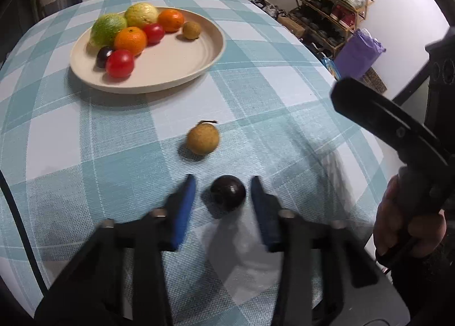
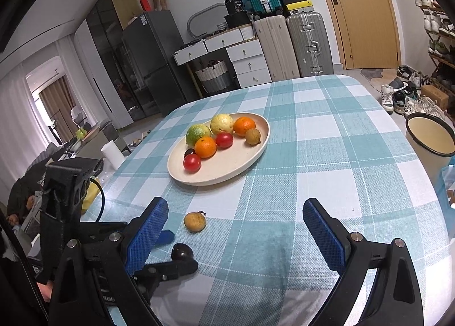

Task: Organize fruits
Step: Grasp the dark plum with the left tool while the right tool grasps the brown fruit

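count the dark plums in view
2: one dark plum lies on the tablecloth between the left gripper's blue pads; the other is on the plate, partly hidden behind a tomato.

Even indoor light, fisheye-bent edges, blurred jaws

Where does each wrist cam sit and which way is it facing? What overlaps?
Left wrist: on the left gripper, tilted down at the tablecloth; its fingers flank a dark fruit; right hand at right edge.
Right wrist: on the right gripper, looking across the tablecloth toward the plate; its wide-open fingers frame the view, left gripper at lower left.
Shared: dark fruit, brown fruit, plate.
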A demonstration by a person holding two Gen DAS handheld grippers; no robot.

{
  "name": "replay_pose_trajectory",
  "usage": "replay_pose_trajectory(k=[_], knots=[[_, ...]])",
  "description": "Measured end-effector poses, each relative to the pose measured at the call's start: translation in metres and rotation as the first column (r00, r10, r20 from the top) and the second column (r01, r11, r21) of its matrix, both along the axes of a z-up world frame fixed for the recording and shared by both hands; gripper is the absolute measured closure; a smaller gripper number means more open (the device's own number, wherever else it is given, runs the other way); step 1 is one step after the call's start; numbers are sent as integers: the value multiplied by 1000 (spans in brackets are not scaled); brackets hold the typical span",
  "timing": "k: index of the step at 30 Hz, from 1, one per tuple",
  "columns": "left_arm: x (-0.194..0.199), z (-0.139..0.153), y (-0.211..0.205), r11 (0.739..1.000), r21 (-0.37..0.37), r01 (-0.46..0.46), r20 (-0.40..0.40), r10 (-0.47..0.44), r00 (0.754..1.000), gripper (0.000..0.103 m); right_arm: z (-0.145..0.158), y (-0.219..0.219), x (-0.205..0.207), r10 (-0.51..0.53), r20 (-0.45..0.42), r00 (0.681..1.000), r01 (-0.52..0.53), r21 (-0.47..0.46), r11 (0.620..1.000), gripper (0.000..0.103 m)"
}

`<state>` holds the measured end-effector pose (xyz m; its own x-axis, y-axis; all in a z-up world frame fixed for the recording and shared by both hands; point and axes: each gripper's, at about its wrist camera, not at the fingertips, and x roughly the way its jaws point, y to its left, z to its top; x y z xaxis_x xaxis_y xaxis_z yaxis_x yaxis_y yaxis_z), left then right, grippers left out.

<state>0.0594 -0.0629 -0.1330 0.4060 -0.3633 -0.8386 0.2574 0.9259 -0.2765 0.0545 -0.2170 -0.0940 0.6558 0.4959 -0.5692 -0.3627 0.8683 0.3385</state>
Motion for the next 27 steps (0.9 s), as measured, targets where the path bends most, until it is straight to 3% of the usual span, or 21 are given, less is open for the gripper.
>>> replay_pose_trajectory(k=[2,5,27], knots=[[1,0,5,999,-54,-1,-23,0,1000,81,-1,1,0,1,-7,1000,-1,-2,1000,5],[-2,3,6,997,-76,22,-17,-24,1000,81,-1,3,-1,6,-9,1000,-6,-16,1000,5],[3,13,81,981,-167,-93,4,95,995,81,-27,47,14,89,-115,989,-94,-34,995,5]])
